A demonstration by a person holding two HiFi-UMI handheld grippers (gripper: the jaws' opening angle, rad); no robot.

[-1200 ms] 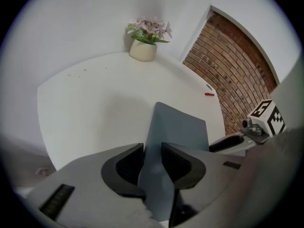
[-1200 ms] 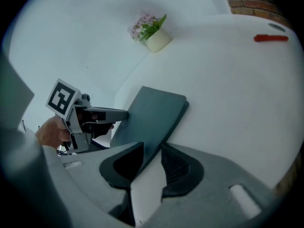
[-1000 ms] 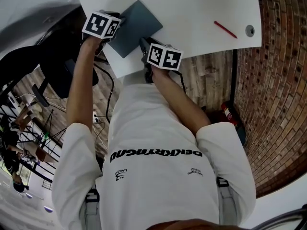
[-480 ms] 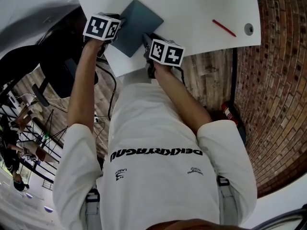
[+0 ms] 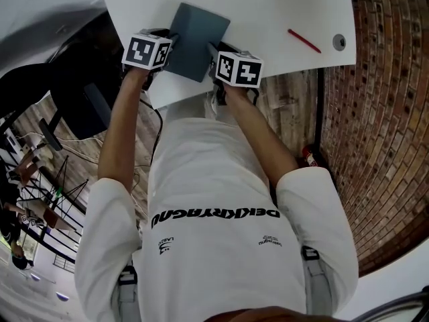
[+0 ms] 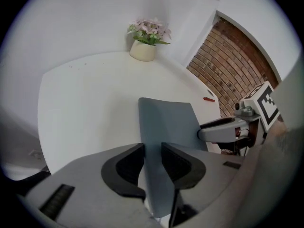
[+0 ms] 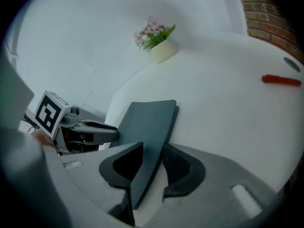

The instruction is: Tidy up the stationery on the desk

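Note:
A grey-blue notebook (image 5: 198,39) hangs tilted over the near edge of the white desk (image 5: 268,12), held from both sides. My left gripper (image 5: 173,42) is shut on its left edge; the cover (image 6: 166,122) runs up between the pads of the left gripper (image 6: 153,163). My right gripper (image 5: 213,49) takes the opposite edge. Its jaws have just been opening, but the notebook (image 7: 147,122) still sits between the pads of the right gripper (image 7: 152,163) and looks touched on both faces. A red pen (image 5: 303,40) lies alone at the desk's right.
A small pot of pink flowers (image 6: 143,51) stands at the desk's far corner against the white wall. A round cable hole (image 5: 339,42) is near the pen. A brick wall (image 5: 382,113) borders the right side; a black chair (image 5: 80,106) stands at the left.
Both grippers and the notebook have shifted right and farther over the desk. The notebook has turned a little, and it now covers more of the desktop than a second ago.

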